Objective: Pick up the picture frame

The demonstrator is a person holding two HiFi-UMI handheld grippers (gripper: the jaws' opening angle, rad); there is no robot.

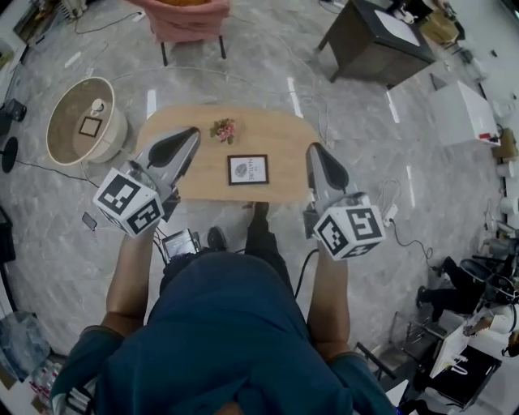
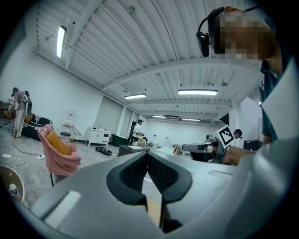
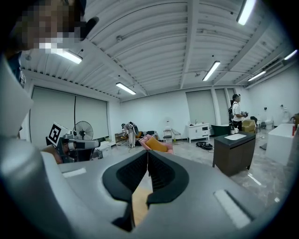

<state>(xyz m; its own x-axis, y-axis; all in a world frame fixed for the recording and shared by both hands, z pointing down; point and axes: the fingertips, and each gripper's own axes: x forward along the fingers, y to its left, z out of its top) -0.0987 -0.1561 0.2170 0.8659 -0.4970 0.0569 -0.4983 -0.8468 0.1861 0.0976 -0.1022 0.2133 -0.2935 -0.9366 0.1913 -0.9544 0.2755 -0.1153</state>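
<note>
A dark-bordered rectangular picture frame [image 1: 247, 169] with a pale print lies flat on a light wooden table [image 1: 276, 134] with rounded ends. It sits close to the near edge and about midway along it. Nearer the far edge, a little to its left, sits a small posy of pink flowers [image 1: 224, 130].

The left gripper [image 1: 192, 132], grey with black pads, reaches in over the table's left end. Its tips are well apart from the picture frame. In the left gripper view its jaws are pressed together at the tips [image 2: 147, 154] with nothing between them.

The right gripper [image 1: 313, 149], of the same build, comes in over the right end near the near edge, also clear of the picture frame. In the right gripper view its jaws likewise meet at the tips [image 3: 147, 153] and hold nothing.

The picture frame lies between the two grippers. Both seem to hang above the tabletop rather than rest on it, though the steep head view makes height hard to judge.

On the grey marble-patterned floor, a round beige side table [image 1: 77, 113] stands off the left end and a pink armchair [image 1: 188, 18] beyond the far edge.
</note>
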